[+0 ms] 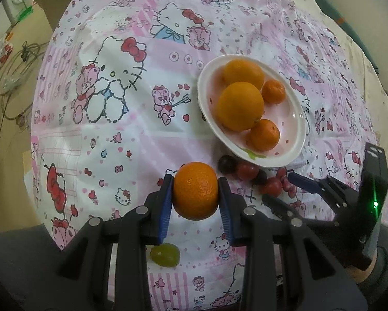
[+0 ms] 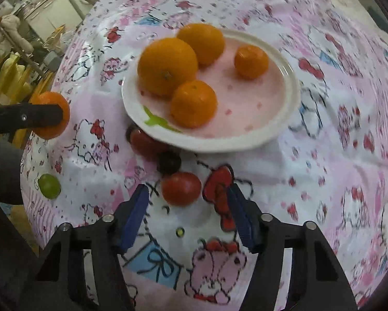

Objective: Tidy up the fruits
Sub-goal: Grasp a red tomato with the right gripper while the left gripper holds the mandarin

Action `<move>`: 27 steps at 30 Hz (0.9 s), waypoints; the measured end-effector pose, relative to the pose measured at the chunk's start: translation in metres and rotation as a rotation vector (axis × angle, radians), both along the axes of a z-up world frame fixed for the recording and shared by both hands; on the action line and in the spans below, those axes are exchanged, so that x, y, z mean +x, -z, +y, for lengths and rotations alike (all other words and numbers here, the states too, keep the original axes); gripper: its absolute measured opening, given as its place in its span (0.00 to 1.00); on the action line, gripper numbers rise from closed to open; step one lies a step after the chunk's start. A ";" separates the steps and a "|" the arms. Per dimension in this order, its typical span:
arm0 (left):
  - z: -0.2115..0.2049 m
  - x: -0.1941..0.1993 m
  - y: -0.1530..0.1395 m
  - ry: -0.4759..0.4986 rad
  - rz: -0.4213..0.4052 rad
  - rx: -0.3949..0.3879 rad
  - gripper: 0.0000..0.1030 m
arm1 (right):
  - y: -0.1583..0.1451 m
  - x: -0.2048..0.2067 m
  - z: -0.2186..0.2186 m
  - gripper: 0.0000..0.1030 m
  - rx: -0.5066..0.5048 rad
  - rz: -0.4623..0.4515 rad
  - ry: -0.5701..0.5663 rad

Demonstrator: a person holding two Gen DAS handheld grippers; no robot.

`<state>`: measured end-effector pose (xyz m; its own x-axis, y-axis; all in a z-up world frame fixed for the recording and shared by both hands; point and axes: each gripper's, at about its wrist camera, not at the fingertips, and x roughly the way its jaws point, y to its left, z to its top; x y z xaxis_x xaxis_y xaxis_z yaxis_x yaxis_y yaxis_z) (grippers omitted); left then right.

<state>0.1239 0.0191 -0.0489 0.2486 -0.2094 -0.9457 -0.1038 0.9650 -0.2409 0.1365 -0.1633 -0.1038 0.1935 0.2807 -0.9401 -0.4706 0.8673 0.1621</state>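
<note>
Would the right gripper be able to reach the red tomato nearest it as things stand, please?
Probably yes. The right gripper is open, and the red tomato lies on the tablecloth just ahead between its fingers, with nothing between them.

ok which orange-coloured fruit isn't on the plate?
The mandarin clamped in the left tool, near the green grape. The other four sit on the white plate.

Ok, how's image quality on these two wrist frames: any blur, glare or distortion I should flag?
Left wrist view: sharp, with heavy fisheye curvature and dark corners; the mandarin in the left gripper is crisp, and soft glare sits on the plate. Right wrist view: motion blur smears the tablecloth print toward the right, and the tomato ahead of the right gripper is soft.
</note>
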 end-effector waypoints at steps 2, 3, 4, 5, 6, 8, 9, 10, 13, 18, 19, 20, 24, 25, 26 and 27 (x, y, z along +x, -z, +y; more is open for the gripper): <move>-0.001 0.000 0.001 0.004 0.005 -0.006 0.28 | 0.003 0.005 0.003 0.49 -0.002 0.006 -0.007; -0.002 0.000 0.002 0.006 0.007 -0.004 0.28 | 0.007 0.007 0.005 0.48 0.005 0.016 0.000; -0.003 0.001 0.002 0.009 0.008 0.000 0.28 | 0.009 0.009 0.004 0.45 0.014 0.031 0.008; -0.004 0.001 0.003 0.010 0.009 0.002 0.28 | 0.011 0.011 0.003 0.41 0.015 0.041 0.010; -0.005 0.001 0.003 0.009 0.012 0.004 0.28 | 0.014 0.010 0.002 0.38 0.021 0.050 0.009; -0.006 0.001 0.004 0.010 0.013 0.007 0.28 | 0.012 0.007 0.004 0.33 0.025 0.053 -0.003; -0.007 0.002 0.005 0.010 0.013 0.010 0.28 | 0.009 0.004 0.003 0.33 0.020 0.044 -0.009; -0.007 0.002 0.005 0.011 0.012 0.012 0.28 | 0.008 0.003 0.002 0.33 0.030 0.045 -0.013; -0.008 0.002 0.006 0.011 0.012 0.023 0.28 | 0.006 0.002 0.000 0.33 0.045 0.051 0.000; -0.006 0.003 0.010 0.001 0.014 0.037 0.28 | 0.003 0.001 -0.004 0.33 0.065 0.060 0.012; -0.006 0.003 0.010 0.001 0.014 0.041 0.28 | 0.002 0.001 -0.004 0.33 0.067 0.058 0.011; -0.006 0.003 0.010 0.001 0.013 0.044 0.28 | 0.001 0.000 -0.004 0.33 0.068 0.056 0.011; -0.009 0.002 0.011 0.011 0.007 0.071 0.28 | -0.003 -0.004 -0.005 0.33 0.081 0.056 0.013; -0.010 0.002 0.011 0.014 0.008 0.078 0.28 | -0.005 -0.006 -0.007 0.33 0.085 0.055 0.016; -0.010 0.002 0.011 0.016 0.009 0.079 0.28 | -0.006 -0.006 -0.007 0.33 0.088 0.057 0.020; -0.011 0.002 0.011 0.021 0.009 0.082 0.28 | -0.007 -0.007 -0.009 0.33 0.094 0.062 0.027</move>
